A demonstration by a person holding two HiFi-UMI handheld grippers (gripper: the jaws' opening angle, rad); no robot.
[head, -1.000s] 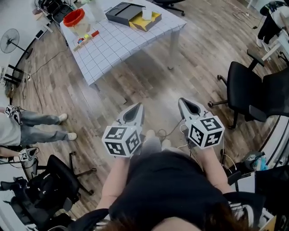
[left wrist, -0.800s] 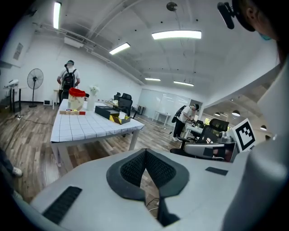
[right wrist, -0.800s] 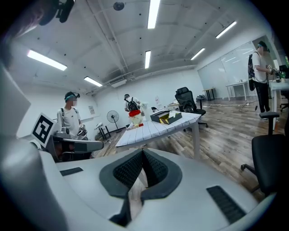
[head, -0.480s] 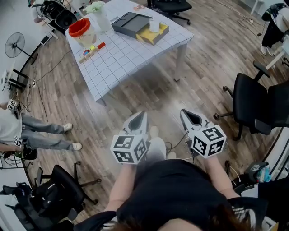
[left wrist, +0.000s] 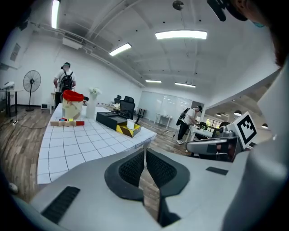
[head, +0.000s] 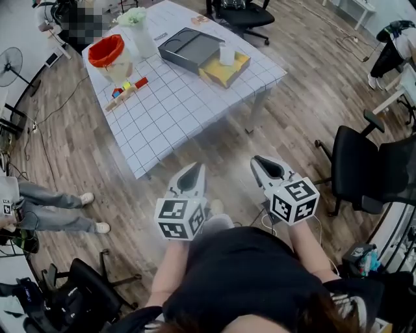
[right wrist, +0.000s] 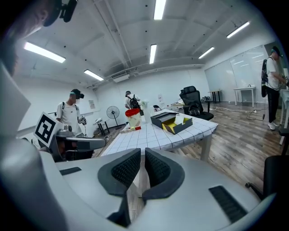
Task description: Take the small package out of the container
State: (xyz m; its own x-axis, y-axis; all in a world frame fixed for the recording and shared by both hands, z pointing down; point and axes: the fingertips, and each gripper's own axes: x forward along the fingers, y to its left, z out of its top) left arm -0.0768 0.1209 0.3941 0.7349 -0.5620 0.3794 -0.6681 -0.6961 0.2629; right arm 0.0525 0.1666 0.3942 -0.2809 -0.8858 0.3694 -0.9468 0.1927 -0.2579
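Note:
A small white package (head: pixel 226 53) stands upright in a yellow open box (head: pixel 229 70) beside a dark flat container (head: pixel 190 48) on the far part of the grid-cloth table (head: pixel 175 107). Both grippers are held low in front of the person's body, well short of the table. My left gripper (head: pixel 195 169) is shut with nothing in it; its pads meet (left wrist: pixel 145 151). My right gripper (head: pixel 259 162) has a narrow gap between its pads (right wrist: pixel 142 152), its jaws are opening, and nothing is between them. The package (right wrist: pixel 177 120) and dark container (right wrist: pixel 163 117) show far ahead.
A red-rimmed tub (head: pixel 108 52), coloured blocks (head: pixel 126 91) and a white vase (head: pixel 140 38) share the table. Black office chairs stand at the right (head: pixel 374 162) and behind the table (head: pixel 244 10). A person's legs (head: pixel 49 208) are at the left, a fan (head: pixel 9 64) beyond.
The table has come nearer and lies lower in the head view. Both grippers stay side by side in front of the body, pointing toward the table.

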